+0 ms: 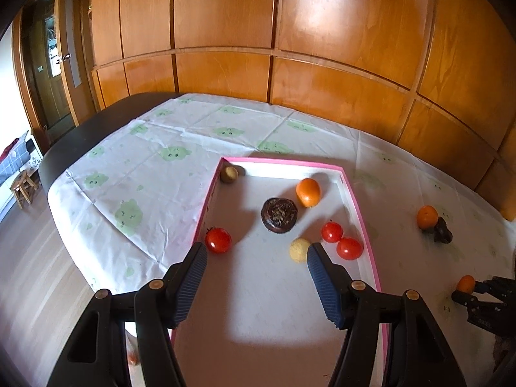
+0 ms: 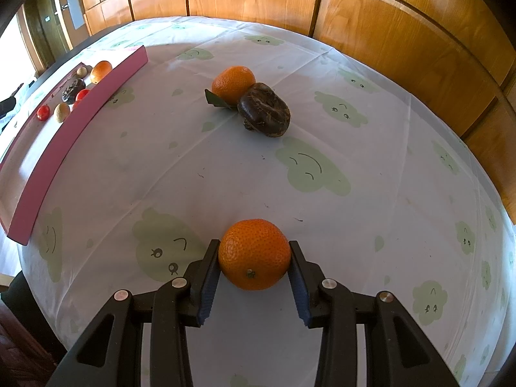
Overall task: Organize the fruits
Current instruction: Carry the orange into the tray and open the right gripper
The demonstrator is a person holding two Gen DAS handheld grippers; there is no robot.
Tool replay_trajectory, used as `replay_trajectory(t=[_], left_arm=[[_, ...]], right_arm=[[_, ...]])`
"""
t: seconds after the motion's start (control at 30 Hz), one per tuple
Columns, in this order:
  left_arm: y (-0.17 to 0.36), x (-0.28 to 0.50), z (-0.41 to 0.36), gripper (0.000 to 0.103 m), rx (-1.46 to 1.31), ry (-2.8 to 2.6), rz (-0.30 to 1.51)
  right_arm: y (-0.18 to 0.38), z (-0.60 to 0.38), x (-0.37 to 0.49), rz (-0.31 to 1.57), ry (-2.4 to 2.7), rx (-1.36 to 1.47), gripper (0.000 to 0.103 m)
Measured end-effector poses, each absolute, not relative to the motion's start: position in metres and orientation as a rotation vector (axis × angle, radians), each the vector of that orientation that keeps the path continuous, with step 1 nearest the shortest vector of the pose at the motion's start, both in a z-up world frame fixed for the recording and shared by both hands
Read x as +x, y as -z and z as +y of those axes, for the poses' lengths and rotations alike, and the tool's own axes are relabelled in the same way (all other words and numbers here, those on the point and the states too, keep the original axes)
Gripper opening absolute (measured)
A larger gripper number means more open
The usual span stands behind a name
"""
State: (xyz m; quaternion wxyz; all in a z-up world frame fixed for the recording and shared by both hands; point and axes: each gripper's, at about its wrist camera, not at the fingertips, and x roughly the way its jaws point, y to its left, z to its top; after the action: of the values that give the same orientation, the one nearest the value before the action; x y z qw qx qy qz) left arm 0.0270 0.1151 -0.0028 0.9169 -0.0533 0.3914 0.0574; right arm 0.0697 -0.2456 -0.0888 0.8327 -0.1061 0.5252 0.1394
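My right gripper (image 2: 254, 251) is shut on an orange tangerine (image 2: 254, 254), just above the tablecloth; it also shows in the left wrist view (image 1: 466, 284). Another tangerine (image 2: 233, 84) with a leaf touches a dark brown fruit (image 2: 264, 109) farther on the cloth. My left gripper (image 1: 256, 251) is open and empty over the pink-rimmed white box (image 1: 361, 213). The box holds an orange (image 1: 308, 192), a dark brown fruit (image 1: 279, 215), three red tomatoes (image 1: 218, 240) (image 1: 331, 232) (image 1: 349, 248), a yellowish fruit (image 1: 299, 250) and a brownish one (image 1: 229, 174).
The table has a white cloth with green cloud prints (image 2: 312, 167) and a dark bare edge (image 1: 80, 132) at the left. A wooden panelled wall (image 1: 290, 32) stands close behind. A small stool (image 1: 24, 188) stands on the floor at left.
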Motion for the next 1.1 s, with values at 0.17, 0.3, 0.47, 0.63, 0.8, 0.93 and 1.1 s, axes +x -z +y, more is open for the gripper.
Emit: replay_trajectory(t=[0.17, 0.3, 0.47, 0.63, 0.8, 0.93, 1.1], left_arm=[[0.009, 0.025, 0.108, 0.065, -0.095, -0.101, 0.818], [0.01, 0.024, 0.109, 0.065, -0.085, -0.101, 0.808], [0.007, 0.022, 0.122, 0.065, -0.098, -0.126, 0.787], [0.008, 0.018, 0.138, 0.065, -0.11, -0.159, 0.784], [0.006, 0.014, 0.157, 0.065, -0.14, -0.196, 0.772], [0.001, 0.011, 0.168, 0.065, -0.154, -0.215, 0.753], [-0.001, 0.006, 0.179, 0.065, -0.174, -0.233, 0.747]], right_arm=[[0.089, -0.247, 0.069, 1.113, -0.292, -0.221, 0.04], [0.088, -0.243, 0.069, 1.119, -0.275, -0.236, 0.04], [0.083, -0.232, 0.072, 1.147, -0.251, -0.243, 0.04], [0.065, -0.195, 0.069, 1.13, -0.365, -0.233, 0.04], [0.035, -0.138, 0.065, 1.057, -0.525, -0.245, 0.04], [0.02, -0.088, 0.06, 1.017, -0.646, -0.259, 0.04], [0.018, -0.027, 0.056, 1.005, -0.745, -0.308, 0.04]])
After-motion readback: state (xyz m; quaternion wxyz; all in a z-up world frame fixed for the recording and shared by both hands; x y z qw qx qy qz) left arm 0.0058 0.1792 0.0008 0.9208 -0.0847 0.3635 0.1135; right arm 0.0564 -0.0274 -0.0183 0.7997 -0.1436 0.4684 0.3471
